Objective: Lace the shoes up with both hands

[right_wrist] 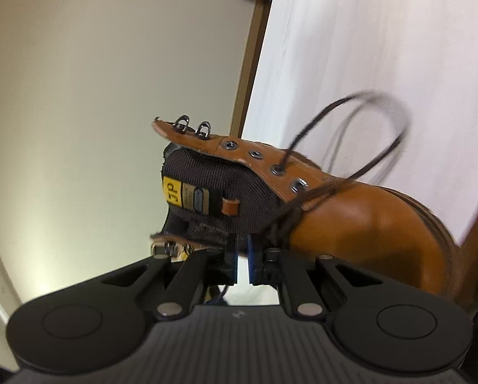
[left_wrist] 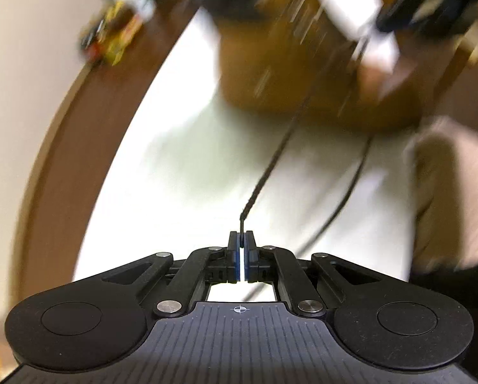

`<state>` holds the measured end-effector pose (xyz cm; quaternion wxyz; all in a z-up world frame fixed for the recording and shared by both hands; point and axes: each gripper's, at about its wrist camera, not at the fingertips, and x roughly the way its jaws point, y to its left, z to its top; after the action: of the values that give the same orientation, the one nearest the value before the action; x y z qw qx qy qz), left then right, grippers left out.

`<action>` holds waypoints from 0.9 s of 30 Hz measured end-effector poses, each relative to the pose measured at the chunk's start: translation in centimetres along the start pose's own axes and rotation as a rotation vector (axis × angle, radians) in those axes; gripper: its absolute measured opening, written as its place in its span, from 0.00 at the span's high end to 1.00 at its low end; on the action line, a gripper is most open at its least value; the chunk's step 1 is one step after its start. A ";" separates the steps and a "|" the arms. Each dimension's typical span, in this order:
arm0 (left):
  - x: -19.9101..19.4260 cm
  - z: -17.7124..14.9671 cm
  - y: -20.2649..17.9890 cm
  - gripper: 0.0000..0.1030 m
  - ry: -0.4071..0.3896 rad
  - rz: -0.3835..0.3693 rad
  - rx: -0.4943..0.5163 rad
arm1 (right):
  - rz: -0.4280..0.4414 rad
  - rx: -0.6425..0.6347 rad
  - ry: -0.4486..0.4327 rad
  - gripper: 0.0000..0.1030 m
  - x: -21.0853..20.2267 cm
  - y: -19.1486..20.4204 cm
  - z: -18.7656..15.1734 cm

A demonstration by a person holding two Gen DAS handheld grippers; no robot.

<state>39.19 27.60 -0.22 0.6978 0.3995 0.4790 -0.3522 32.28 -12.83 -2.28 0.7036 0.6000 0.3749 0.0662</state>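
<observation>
Black jaws of the left gripper [left_wrist: 242,240] are pressed together on the tip of a dark lace [left_wrist: 272,163], which runs taut away from them to the blurred tan boot [left_wrist: 290,73] at the far side of the white tabletop [left_wrist: 162,172]. No earlier frame to compare, so that is the grip as it stands. Right gripper [right_wrist: 242,249] sits just beside the boot's dark mesh tongue [right_wrist: 213,192], its blue pads slightly apart with nothing visibly pinched between them. Brown leather upper, metal eyelets and two hooks along the flap; lace loops out of one eyelet over the table. A wooden rim edges the white top, a pale wall beyond. Bright clutter far off is too blurred to name.
</observation>
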 end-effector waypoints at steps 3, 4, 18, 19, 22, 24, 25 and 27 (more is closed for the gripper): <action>1.8 -3.5 3.2 0.98 0.110 0.079 -0.038 | -0.028 0.052 -0.019 0.91 -0.6 -0.7 -1.9; 2.3 -4.2 3.9 0.98 0.129 0.093 -0.041 | -0.038 0.054 -0.024 0.91 -0.2 -0.6 -2.5; 7.4 -9.1 10.7 0.98 0.246 0.197 -0.057 | -0.103 0.052 0.005 0.91 3.9 0.9 -10.8; 7.4 -9.1 11.1 0.98 0.236 0.202 -0.055 | -0.113 0.051 0.000 0.91 4.4 1.1 -11.4; 7.1 -8.9 11.9 0.98 0.200 0.220 -0.047 | -0.125 0.030 0.000 0.91 6.0 1.8 -12.2; 7.0 -8.8 12.5 0.97 0.177 0.227 -0.051 | -0.142 0.006 0.007 0.91 6.9 2.3 -12.7; 6.9 -8.8 12.9 0.97 0.162 0.236 -0.059 | -0.154 -0.010 0.013 0.91 7.4 2.6 -13.0; 6.5 -8.7 13.5 0.97 0.131 0.258 -0.074 | -0.171 -0.049 0.029 0.91 8.4 3.2 -13.6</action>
<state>49.59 40.50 -5.38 0.7187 0.4538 0.4810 -0.2147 31.15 3.41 -3.23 0.7158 0.5473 0.4330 0.0240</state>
